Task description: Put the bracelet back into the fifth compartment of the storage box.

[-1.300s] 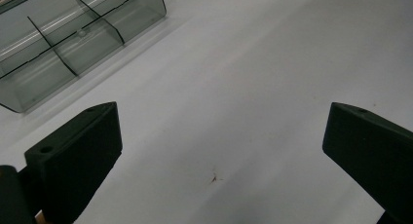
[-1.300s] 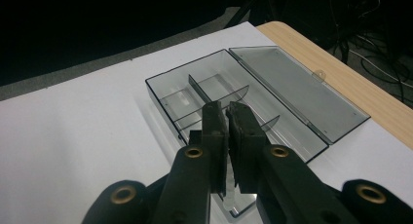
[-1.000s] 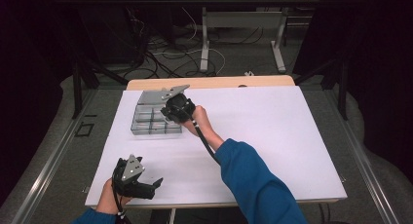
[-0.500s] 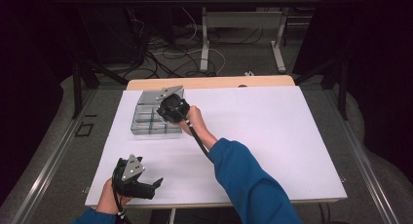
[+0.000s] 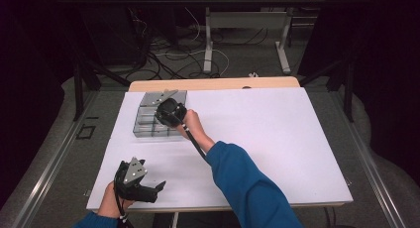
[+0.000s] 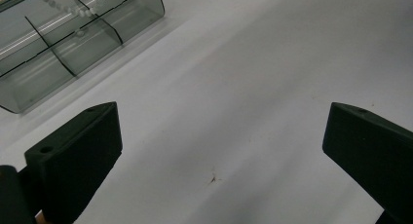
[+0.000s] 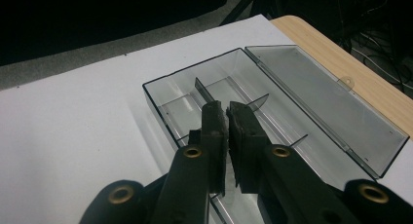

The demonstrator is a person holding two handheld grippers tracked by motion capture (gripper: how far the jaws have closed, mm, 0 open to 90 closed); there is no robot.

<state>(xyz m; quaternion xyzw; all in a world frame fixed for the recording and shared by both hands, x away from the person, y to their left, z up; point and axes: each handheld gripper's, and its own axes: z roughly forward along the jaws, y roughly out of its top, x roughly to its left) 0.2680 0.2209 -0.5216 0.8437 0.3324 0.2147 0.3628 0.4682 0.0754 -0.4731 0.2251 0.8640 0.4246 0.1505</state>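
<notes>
Your left gripper (image 5: 157, 187) rests low at about seven o'clock on the white-covered bench (image 5: 277, 139), near its front edge, held in your left hand (image 5: 110, 206). Its jaws are spread wide with nothing between them; in the left gripper view they frame bare white surface, and the clear box sits at about eleven o'clock from them, well apart.

Moving right, the clear plastic compartment box (image 5: 148, 120) lies at about ten o'clock on the bench, near the far left corner, its lid (image 7: 321, 95) swung open and lying flat toward the wooden far edge. Thin dividers split the box into compartments. A string of small white beads (image 6: 73, 9) shows in a far compartment in the left gripper view.

Your right gripper (image 7: 228, 121) hovers over the box, your blue sleeve (image 5: 247, 188) reaching in from five o'clock. Its jaws are pressed together, pinching nothing you could make out, with the tips above a middle compartment beside a divider.
</notes>
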